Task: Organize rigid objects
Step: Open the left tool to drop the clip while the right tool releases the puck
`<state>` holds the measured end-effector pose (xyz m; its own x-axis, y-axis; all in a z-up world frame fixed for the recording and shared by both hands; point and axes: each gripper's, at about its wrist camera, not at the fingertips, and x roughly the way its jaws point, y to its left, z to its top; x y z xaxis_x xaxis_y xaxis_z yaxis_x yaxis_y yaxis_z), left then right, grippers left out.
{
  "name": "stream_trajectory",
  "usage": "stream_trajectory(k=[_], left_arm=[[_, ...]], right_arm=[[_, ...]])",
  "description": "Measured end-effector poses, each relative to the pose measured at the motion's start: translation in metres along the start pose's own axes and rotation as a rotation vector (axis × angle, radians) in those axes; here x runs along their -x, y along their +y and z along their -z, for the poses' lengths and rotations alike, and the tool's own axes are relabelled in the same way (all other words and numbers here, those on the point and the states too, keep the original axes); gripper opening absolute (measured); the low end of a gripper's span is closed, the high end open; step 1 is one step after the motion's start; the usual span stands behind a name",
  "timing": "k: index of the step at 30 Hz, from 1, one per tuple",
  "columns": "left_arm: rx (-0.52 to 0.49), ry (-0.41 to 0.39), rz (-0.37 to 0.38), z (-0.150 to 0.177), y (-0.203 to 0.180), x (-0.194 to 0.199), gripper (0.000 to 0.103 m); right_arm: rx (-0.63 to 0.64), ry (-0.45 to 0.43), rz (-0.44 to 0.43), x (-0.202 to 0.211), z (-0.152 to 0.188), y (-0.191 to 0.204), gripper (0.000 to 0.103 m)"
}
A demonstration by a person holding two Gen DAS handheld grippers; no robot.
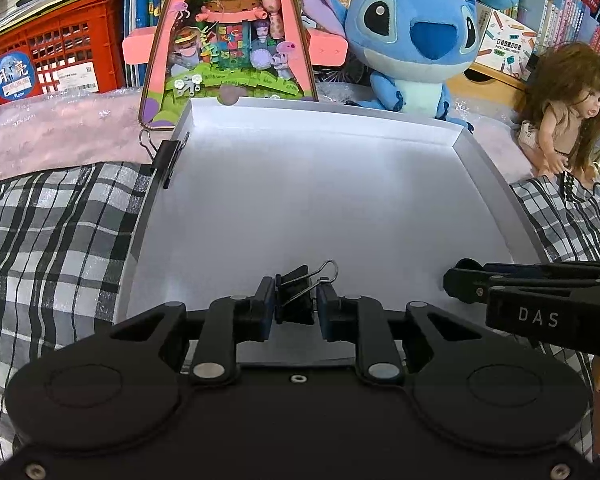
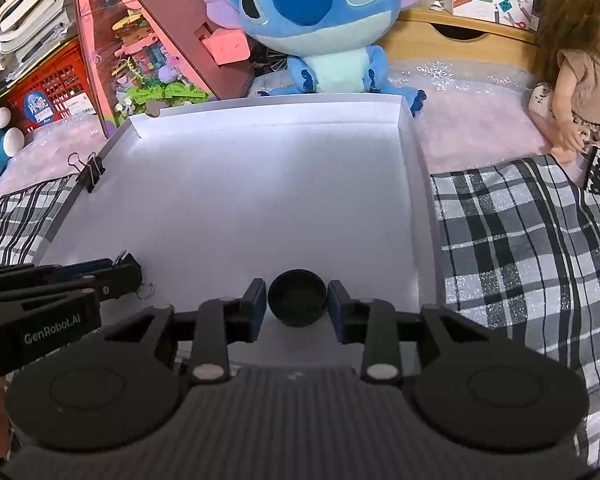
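A white shallow box lid (image 1: 300, 184) lies on a checked cloth; it also shows in the right wrist view (image 2: 260, 184). My left gripper (image 1: 296, 300) is shut on a black binder clip (image 1: 298, 296) low over the lid's near part. My right gripper (image 2: 297, 300) holds a small black round cap (image 2: 297, 298) between its pads, also low over the lid's near edge. Another black binder clip (image 1: 168, 156) is clipped on the lid's left rim, seen too in the right wrist view (image 2: 91, 172). Each gripper shows in the other's view, right gripper (image 1: 460, 280) and left gripper (image 2: 128, 276).
A blue plush toy (image 1: 412, 40) and a pink triangular toy display (image 1: 228, 40) stand behind the lid. A doll (image 1: 564, 108) sits at the right. A red crate (image 1: 56, 56) and books fill the back. Checked cloth (image 2: 520, 240) lies on both sides.
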<state>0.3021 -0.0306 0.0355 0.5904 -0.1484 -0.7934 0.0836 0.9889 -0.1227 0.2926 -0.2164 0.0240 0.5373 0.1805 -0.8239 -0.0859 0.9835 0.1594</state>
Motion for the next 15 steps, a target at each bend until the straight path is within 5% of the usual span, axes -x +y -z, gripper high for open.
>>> stream_trajectory(k=[15], left_arm=[[-0.043, -0.092, 0.053, 0.005, -0.005, 0.048, 0.058]], right_arm=[[0.048, -0.073, 0.004, 0.031, 0.002, 0.006, 0.072]])
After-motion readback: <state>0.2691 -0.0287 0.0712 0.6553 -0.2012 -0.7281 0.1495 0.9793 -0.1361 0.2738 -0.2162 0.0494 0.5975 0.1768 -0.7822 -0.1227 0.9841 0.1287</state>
